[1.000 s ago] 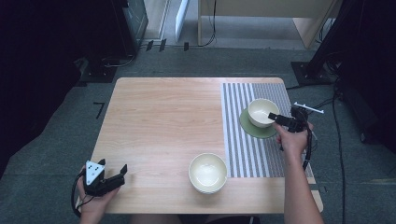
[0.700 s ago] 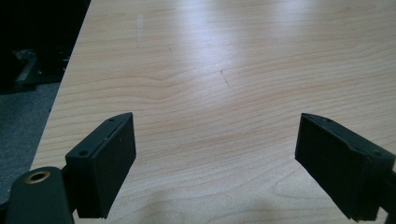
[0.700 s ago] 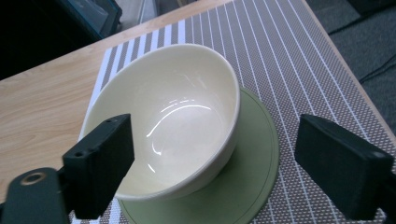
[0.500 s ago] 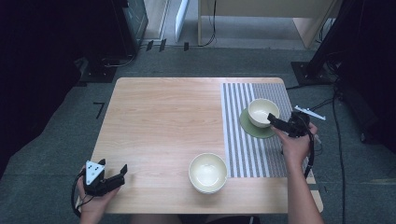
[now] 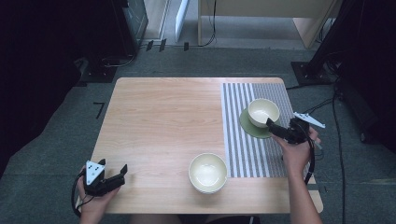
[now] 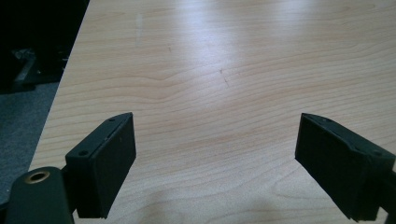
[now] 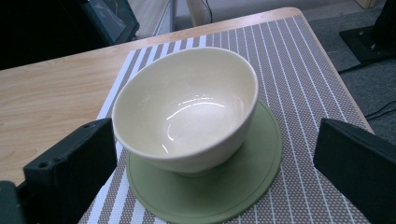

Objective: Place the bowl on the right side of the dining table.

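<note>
Two grippers stood open: right gripper (image 5: 276, 129), jaws just widened, empty, just beside bowl (image 5: 263, 112) on coaster (image 5: 250, 128); left gripper (image 5: 114, 176) well apart.

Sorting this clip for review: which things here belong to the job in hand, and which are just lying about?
In the job:
- cream bowl standing on the green saucer
- striped mat under them
- right gripper, open beside that bowl

Lying about:
- second cream bowl near the table's front edge
- left gripper, open, at the table's left front corner
</note>
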{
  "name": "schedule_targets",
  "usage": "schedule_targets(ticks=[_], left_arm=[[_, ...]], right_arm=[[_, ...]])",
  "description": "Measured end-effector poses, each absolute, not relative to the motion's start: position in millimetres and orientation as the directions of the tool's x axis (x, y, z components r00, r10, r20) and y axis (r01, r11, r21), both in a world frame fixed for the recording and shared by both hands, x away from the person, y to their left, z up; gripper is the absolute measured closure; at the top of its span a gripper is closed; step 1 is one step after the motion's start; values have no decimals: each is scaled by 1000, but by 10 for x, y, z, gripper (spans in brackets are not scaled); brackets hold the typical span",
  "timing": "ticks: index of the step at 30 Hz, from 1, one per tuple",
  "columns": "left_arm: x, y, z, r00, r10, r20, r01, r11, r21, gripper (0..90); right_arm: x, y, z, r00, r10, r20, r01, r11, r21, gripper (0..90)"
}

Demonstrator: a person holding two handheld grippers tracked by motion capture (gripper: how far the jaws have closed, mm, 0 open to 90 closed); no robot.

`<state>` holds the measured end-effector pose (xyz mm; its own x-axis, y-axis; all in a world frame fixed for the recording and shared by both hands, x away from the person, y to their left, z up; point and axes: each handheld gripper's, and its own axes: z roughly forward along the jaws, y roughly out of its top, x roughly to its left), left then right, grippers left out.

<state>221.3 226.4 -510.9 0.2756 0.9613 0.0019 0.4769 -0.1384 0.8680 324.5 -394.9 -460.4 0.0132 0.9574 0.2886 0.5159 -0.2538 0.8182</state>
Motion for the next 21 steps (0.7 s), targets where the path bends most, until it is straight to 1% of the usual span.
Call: schedule_targets(ticks=[21], left_arm=[[2215, 2254, -5111, 271, 962, 12, 481, -147, 864, 124]], right_arm=[[2938, -3974, -4700, 0, 972, 235, 522, -201, 829, 0]])
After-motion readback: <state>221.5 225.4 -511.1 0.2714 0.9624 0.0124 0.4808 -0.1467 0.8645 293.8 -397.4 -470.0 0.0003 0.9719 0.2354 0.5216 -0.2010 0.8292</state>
